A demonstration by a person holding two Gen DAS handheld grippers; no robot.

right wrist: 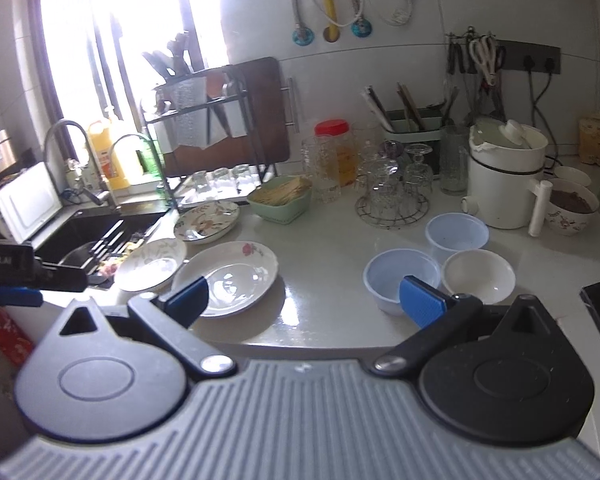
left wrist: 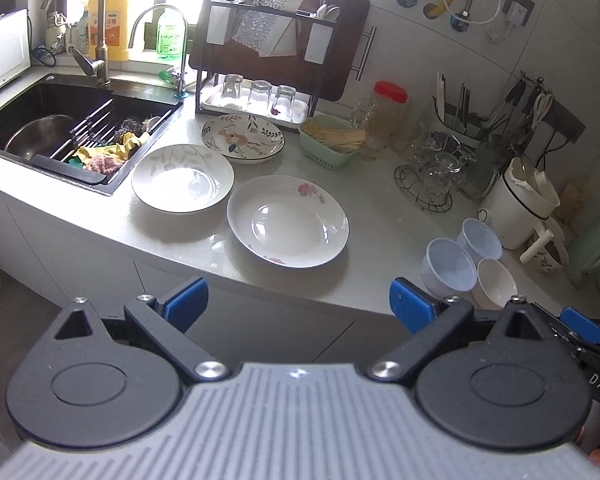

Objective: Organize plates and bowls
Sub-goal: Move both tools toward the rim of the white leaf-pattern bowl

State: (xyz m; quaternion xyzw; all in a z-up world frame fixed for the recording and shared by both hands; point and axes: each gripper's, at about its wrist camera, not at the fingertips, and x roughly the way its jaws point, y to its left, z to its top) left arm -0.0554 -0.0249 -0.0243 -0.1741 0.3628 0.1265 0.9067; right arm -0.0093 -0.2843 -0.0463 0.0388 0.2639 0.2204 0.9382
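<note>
Three plates lie on the white counter: a rose-print plate [left wrist: 287, 221] [right wrist: 230, 276] nearest, a pale leaf-print plate [left wrist: 182, 178] [right wrist: 150, 265] by the sink, and a floral plate [left wrist: 243, 137] [right wrist: 206, 222] behind. Three small bowls stand together at the right: two translucent blue bowls [left wrist: 451, 266] [left wrist: 480, 239] [right wrist: 400, 278] [right wrist: 456, 234] and a white bowl [left wrist: 496, 282] [right wrist: 478, 274]. My left gripper [left wrist: 298, 308] is open and empty, held off the counter's front edge. My right gripper [right wrist: 304, 300] is open and empty, in front of the counter between plates and bowls.
A black sink [left wrist: 40, 120] with a steel bowl and cloths is at the left. A dish rack [left wrist: 260, 92] with upturned glasses stands at the back, next to a green basket [left wrist: 332, 140], a red-lidded jar [left wrist: 386, 116], a glass stand [right wrist: 392, 192] and a white cooker [right wrist: 504, 176].
</note>
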